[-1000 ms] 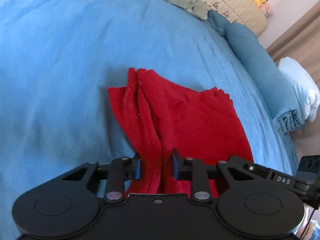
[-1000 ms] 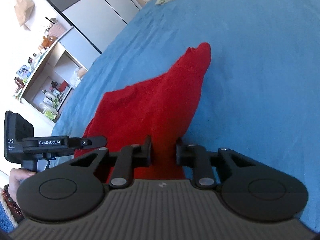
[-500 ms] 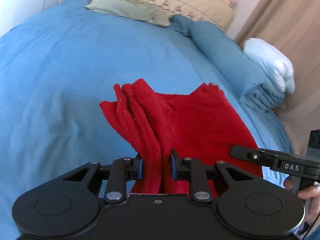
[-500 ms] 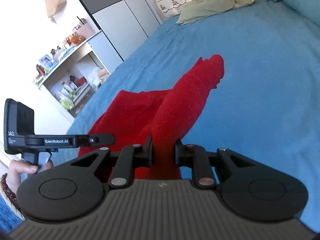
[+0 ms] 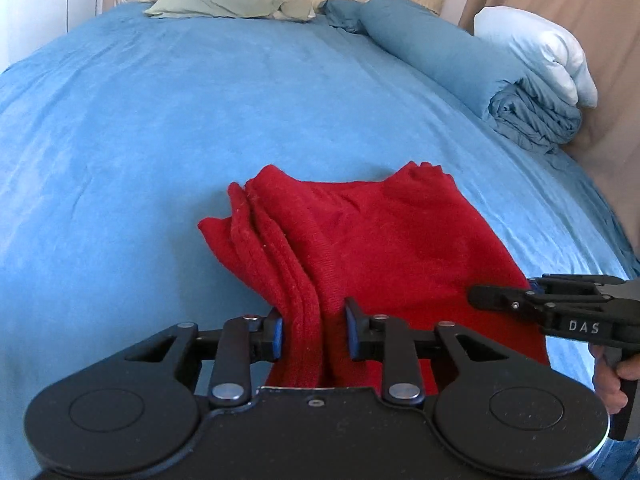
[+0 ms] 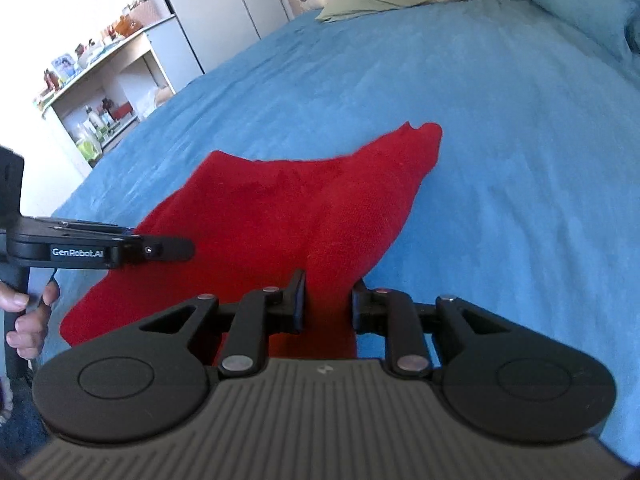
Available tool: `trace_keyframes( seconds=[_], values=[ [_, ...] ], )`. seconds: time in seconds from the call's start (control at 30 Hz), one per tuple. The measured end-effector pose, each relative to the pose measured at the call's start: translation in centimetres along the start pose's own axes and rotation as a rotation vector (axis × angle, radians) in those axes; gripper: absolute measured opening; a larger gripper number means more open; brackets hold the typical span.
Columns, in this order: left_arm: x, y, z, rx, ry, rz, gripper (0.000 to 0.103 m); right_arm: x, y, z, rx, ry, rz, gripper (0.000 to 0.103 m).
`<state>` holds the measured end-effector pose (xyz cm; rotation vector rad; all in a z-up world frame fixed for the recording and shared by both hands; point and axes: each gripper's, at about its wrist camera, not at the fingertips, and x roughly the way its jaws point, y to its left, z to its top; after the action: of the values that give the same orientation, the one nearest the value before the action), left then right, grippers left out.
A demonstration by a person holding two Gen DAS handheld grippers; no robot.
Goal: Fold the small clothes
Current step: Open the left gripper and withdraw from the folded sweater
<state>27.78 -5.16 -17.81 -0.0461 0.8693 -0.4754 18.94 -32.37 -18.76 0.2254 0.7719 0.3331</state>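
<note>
Red garment (image 5: 376,240) lies on the blue bedspread (image 5: 160,128), near the foot of the bed, its near edge lifted off the surface. Far end rests on the bedspread in two peaked corners with a dip between them.

Left gripper (image 5: 314,334): fingers clamped on a bunched, ribbed fold of the garment at its left near corner. The cloth fills the gap between the blue-edged pads (image 5: 277,336).

Right gripper (image 6: 329,300): fingers clamped on the right near corner of the same garment (image 6: 288,216). The fabric rises in a narrow band between the fingers and widens beyond them.

The two grippers sit side by side, each visible at the edge of the other's view, with the garment stretched between them.

Surroundings: a rolled blue duvet (image 5: 460,60) and a white pillow (image 5: 536,52) along the right side of the bed; a green pillow (image 5: 224,0) at the head; shelves with bottles (image 6: 100,116) to the left of the bed.
</note>
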Motion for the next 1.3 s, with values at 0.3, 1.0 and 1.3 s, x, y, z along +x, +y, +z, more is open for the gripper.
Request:
trace_keyframes(
  seconds=[0.3, 1.0, 1.3],
  values=[
    [0.6, 0.3, -0.6, 0.037, 0.015, 0.084, 0.081, 0.4, -0.4, -0.5, 0.044, -0.024, -0.026, 0.074],
    [-28.7, -5.1, 0.3, -0.086, -0.297, 0.232, 0.103, -22.9, 14.7, 4.1, -0.052, -0.161, -0.405, 0.103],
    [-30.0, -7.6, -5.3, -0.098, -0.227, 0.313, 0.103, -26.4, 18.9, -0.7, -0.001, -0.077, -0.463, 0.103]
  ],
)
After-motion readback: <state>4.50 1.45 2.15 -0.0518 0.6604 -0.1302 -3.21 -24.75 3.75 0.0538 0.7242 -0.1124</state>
